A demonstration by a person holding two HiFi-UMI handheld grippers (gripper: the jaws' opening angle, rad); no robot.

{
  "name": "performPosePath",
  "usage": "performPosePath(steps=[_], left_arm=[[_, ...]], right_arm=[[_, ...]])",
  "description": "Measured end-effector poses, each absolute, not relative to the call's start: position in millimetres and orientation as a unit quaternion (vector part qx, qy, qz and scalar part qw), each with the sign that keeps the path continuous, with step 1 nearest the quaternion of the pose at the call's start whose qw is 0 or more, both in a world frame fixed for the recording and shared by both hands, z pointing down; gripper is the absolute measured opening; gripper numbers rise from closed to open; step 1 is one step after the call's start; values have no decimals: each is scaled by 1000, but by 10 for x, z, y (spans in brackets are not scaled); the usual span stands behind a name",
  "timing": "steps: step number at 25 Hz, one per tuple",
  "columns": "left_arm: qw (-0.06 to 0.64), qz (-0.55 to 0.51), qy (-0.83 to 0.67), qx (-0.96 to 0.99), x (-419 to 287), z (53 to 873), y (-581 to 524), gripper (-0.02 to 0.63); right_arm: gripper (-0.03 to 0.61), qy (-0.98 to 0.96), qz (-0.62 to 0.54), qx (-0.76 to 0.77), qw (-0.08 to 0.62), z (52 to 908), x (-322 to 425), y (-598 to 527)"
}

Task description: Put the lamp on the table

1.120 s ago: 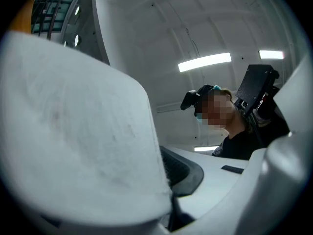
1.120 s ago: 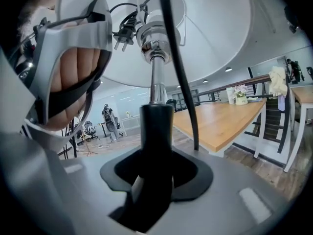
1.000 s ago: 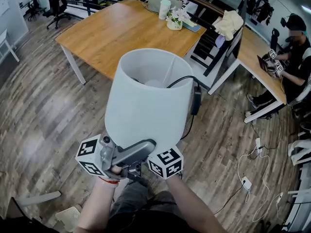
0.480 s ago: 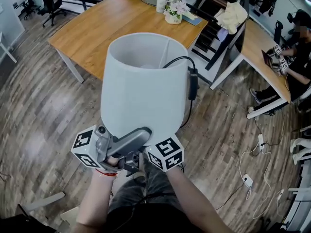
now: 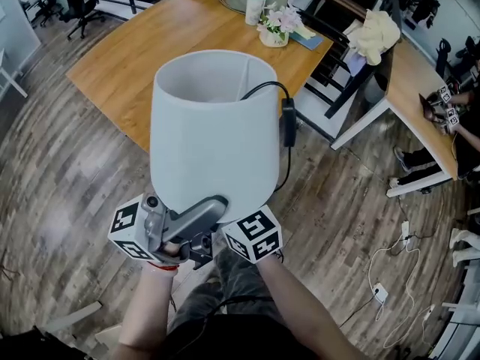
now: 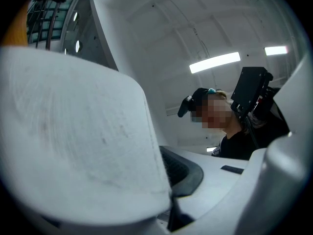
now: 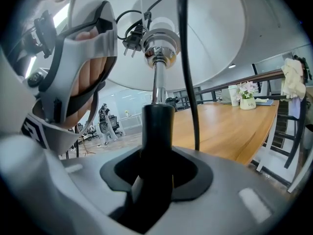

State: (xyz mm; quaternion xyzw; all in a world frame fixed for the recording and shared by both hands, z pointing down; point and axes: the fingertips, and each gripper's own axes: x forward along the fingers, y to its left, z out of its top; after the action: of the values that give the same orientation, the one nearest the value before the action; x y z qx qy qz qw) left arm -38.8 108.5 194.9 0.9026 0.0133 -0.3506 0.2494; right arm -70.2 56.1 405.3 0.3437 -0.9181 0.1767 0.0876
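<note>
Left claw [image 5: 196,217]: clamped on lamp [image 5: 210,141] shade.
Right claw [image 7: 157,173]: clamped on its stem (upright).
Table [image 5: 150,51]: ahead of lamp, so we go forward.

Head camera looks steeply down over left tool [image 5: 187,220] and right tool [image 5: 253,236]; their cameras sit close against the shared lamp [image 5: 210,126].

My left forearm [image 5: 146,313] and right forearm [image 5: 296,310] reach forward close together, and the two grippers sit side by side just ahead of my body. My right gripper [image 7: 156,180] has its jaws clamped on the lamp [image 7: 157,58] at its stem. My left gripper [image 6: 171,202] is tilted up towards the ceiling, its jaws closed on the lamp's lower rim.
</note>
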Motion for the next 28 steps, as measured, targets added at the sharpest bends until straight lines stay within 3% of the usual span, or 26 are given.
performPosePath(steps=[28], left_arm=[[221,-352,-76,906,-171,2138,-595,31]], right_arm=[[169,-943,175,262,104,4228,-599,-1001]])
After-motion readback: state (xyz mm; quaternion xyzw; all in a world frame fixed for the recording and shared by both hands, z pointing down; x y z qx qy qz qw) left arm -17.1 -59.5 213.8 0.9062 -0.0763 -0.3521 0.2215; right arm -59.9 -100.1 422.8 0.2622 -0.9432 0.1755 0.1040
